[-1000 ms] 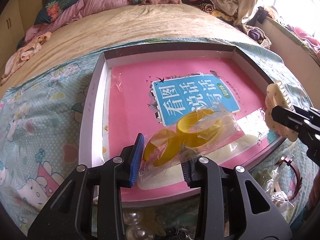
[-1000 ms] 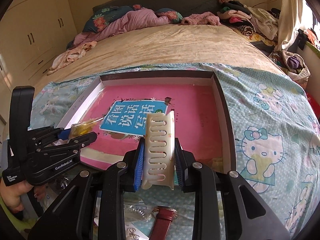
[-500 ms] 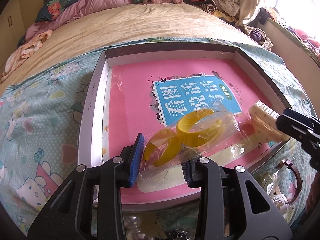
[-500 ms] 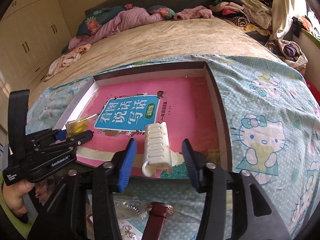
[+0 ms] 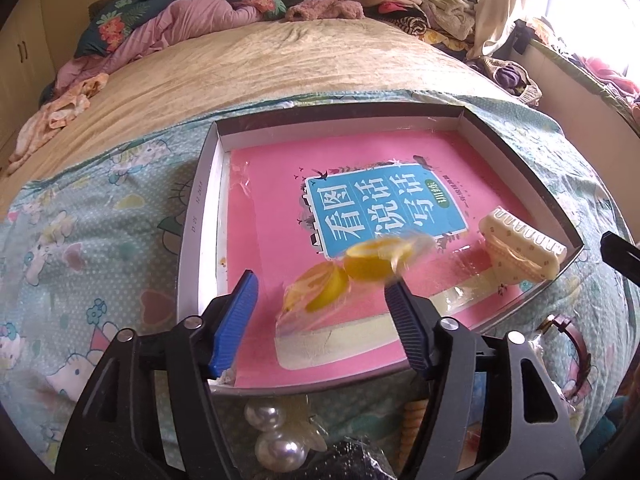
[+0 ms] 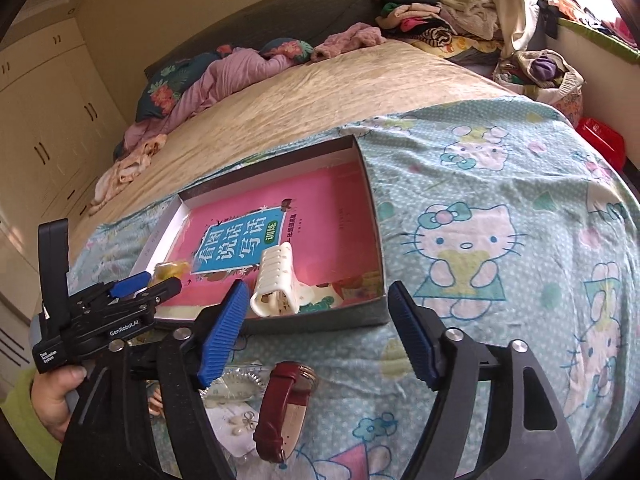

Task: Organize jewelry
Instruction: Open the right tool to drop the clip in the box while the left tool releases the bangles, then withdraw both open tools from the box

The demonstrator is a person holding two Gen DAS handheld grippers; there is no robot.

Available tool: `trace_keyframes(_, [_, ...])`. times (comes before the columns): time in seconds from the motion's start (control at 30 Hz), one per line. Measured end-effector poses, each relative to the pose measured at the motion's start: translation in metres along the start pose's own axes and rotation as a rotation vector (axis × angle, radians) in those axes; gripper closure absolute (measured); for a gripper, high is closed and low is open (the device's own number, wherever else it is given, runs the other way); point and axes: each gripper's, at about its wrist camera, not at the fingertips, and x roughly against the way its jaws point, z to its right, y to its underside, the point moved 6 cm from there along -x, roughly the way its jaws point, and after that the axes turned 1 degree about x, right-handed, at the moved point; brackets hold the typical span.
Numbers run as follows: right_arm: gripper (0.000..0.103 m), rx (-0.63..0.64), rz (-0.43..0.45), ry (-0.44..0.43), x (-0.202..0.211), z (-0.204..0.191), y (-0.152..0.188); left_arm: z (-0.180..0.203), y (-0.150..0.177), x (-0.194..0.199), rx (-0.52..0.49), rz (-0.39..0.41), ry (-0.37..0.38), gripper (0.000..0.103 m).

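Item: shallow box [image 5: 199, 216], white-walled, lying on a cartoon-cat bed sheet [image 6: 500, 216], its floor covered by a pink Chinese workbook [image 5: 276, 216]. Contents, lower centre of the left wrist view: clear packet of yellow bangles [image 5: 352, 276], motion-blurred between the fingers of the left gripper [image 5: 320, 316], jaws spread wide with neither blue pad touching it; whether it has settled on the workbook cannot be told. Contents, right side of the same view: cream claw hair clip [image 5: 520, 248], resting in the near right corner of the box; in the right wrist view the same clip [image 6: 276, 284] sits at lower centre just inside the near wall. Right gripper [image 6: 316, 332]: jaws fully parted, empty, poised above the sheet outside the box. Unsorted, bottom of the right wrist view: dark red strap watch [image 6: 286, 408] and a small packet of earrings [image 6: 240, 420]; bottom of the left wrist view: pearl ornament [image 5: 272, 436]. Step judged: release of two items into the box. Next move calls for bringing one gripper down to an unsorted piece, probably the watch, closing across its strap and carrying it over the box wall.
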Motion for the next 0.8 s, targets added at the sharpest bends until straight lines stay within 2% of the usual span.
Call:
trace_keyframes(0.2, [0.026, 0.004, 0.047, -0.008, 0.024, -0.004, -0.002, 0.003, -0.005, 0.023, -0.007, 0.039, 0.002, 0.029])
trace_keyframes(0.47, [0.026, 0.030, 0.092, -0.015, 0.051, -0.015, -0.004, 0.007, -0.011, 0.059, -0.009, 0.108, 0.005, 0.015])
trace_keyframes(0.5, [0.025, 0.034, 0.099, -0.018, 0.056, -0.017, -0.004, 0.007, -0.011, 0.064, -0.009, 0.114, 0.006, 0.013])
trace_keyframes(0.53, [0.018, 0.036, 0.103, -0.019, 0.059, -0.019, -0.004, 0.007, -0.011, 0.067, -0.007, 0.118, 0.007, 0.011])
trace_keyframes(0.6, [0.012, 0.040, 0.123, -0.010, 0.068, -0.023, -0.005, 0.008, -0.011, 0.074, -0.003, 0.130, 0.013, 0.010])
trace_keyframes(0.8, [0.012, 0.059, 0.158, -0.018, 0.088, -0.032, -0.006, 0.010, -0.009, 0.094, -0.001, 0.154, 0.019, 0.010])
